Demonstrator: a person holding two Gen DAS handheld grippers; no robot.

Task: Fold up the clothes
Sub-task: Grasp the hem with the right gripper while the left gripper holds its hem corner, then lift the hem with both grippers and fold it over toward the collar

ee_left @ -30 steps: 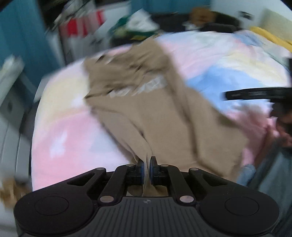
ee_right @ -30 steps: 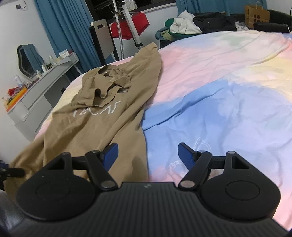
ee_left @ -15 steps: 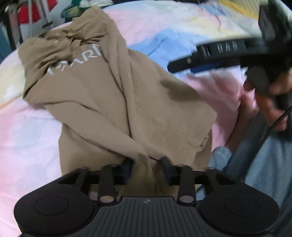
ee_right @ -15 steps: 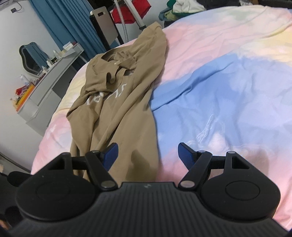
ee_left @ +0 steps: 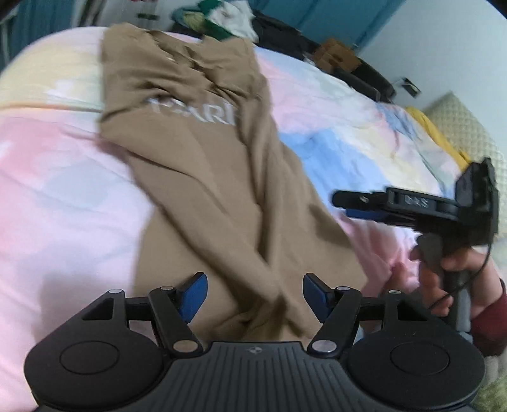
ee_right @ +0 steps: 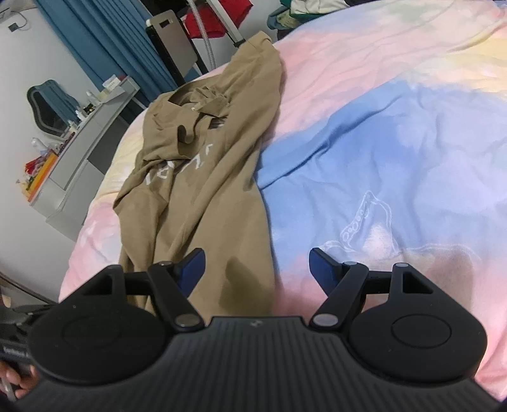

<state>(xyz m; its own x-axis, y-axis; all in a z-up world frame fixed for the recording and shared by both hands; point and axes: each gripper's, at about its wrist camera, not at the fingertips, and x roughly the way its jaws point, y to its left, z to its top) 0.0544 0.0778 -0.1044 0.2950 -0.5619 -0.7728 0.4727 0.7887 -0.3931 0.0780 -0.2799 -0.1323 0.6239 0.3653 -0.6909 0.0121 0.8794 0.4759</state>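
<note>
A tan T-shirt (ee_left: pixel 218 177) with white lettering lies rumpled and twisted lengthwise on the pastel bedspread (ee_left: pixel 63 196). It also shows in the right wrist view (ee_right: pixel 202 177). My left gripper (ee_left: pixel 255 291) is open, its blue pads either side of the shirt's near hem, holding nothing. My right gripper (ee_right: pixel 256 264) is open and empty over the shirt's right lower edge and the bedspread (ee_right: pixel 364 142). The right gripper also shows from the side in the left wrist view (ee_left: pixel 412 206), held by a hand.
A pile of clothes (ee_left: pixel 221 19) and a cardboard box (ee_left: pixel 336 54) sit beyond the bed's far end. A grey dresser (ee_right: pixel 82 152) with small items, a mirror (ee_right: pixel 47 104) and blue curtains (ee_right: pixel 114 41) stand to the left of the bed.
My left gripper has opened and let go of the shirt's hem, which dropped onto the bed. The shirt was dragged toward me. The right gripper stayed open.
</note>
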